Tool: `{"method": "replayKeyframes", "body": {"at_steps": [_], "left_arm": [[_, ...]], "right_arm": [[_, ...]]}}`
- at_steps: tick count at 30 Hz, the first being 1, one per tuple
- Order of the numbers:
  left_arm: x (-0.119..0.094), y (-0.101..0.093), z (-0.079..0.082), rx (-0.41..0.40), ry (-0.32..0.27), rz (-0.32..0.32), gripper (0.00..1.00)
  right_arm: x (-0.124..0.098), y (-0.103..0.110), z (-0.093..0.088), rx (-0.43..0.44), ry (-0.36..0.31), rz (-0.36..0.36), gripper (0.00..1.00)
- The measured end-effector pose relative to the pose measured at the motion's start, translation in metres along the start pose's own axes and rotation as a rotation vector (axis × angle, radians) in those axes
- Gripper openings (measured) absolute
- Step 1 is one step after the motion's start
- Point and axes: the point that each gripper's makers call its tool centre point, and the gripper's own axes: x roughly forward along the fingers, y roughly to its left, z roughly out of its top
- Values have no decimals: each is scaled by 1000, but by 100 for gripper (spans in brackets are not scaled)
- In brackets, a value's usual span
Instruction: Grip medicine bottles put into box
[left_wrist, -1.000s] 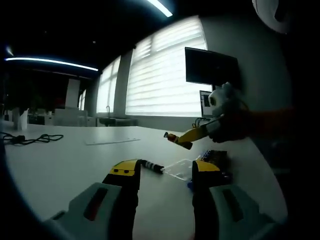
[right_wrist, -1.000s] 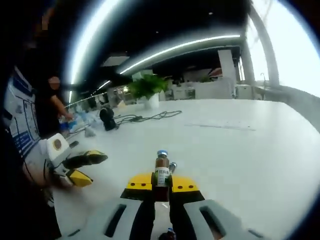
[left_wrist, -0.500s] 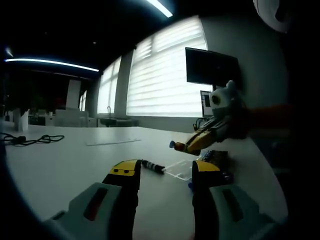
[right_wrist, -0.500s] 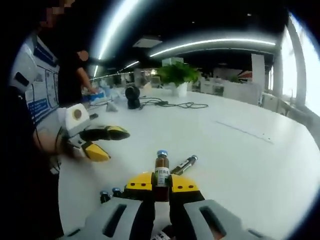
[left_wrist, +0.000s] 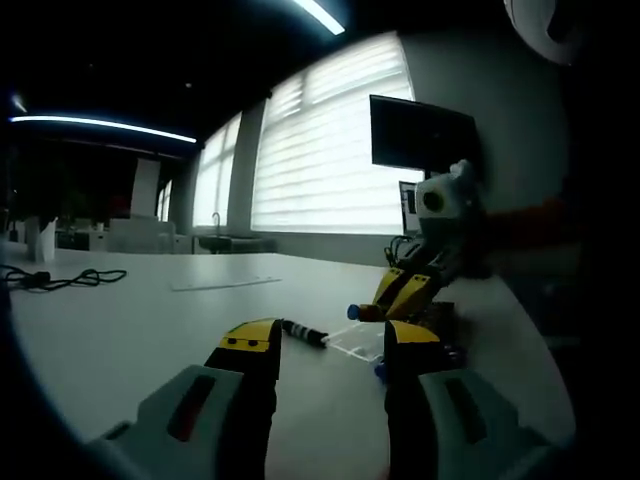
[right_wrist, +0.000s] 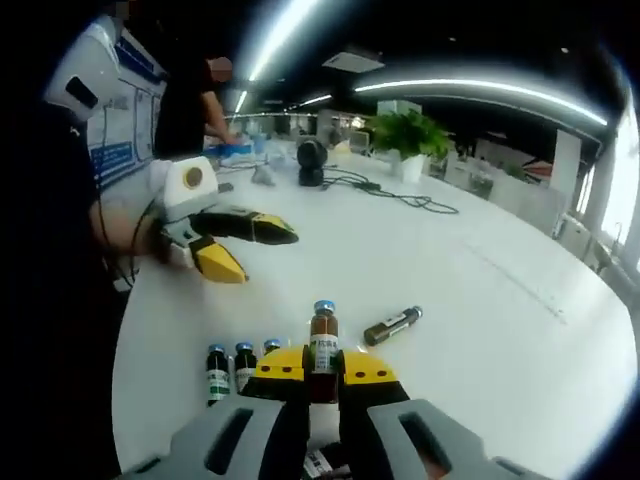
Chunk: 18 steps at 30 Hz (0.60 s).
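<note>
Right gripper (right_wrist: 322, 372): jaws clamped on an upright brown medicine bottle (right_wrist: 322, 340) above standing bottles (right_wrist: 230, 368) near the white table's (right_wrist: 480, 310) edge. Loose vial (right_wrist: 392, 325) lay farther in. Left gripper (left_wrist: 325, 345): jaws apart, empty, hovering level; its view alone showed a clear box (left_wrist: 355, 338) and window blinds (left_wrist: 325, 160).

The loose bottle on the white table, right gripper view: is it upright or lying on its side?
Lying on its side. The loose bottle rests lengthwise on the white table, unlike the capped bottles standing upright.
</note>
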Motion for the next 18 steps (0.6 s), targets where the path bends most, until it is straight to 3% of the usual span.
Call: {"method": "replayKeyframes", "body": {"at_steps": [3, 8, 13, 18], "left_arm": [[0, 0, 0, 2, 1, 0, 34], [0, 1, 0, 8, 1, 6, 34], [0, 1, 0, 7, 0, 2, 34], [0, 0, 0, 11, 1, 3, 34]], "right_arm": [[1, 4, 3, -35, 8, 35, 6], [4, 6, -9, -132, 76, 74, 6], [6, 9, -6, -169, 76, 119, 6], [12, 13, -16, -246, 133, 170, 6]]}}
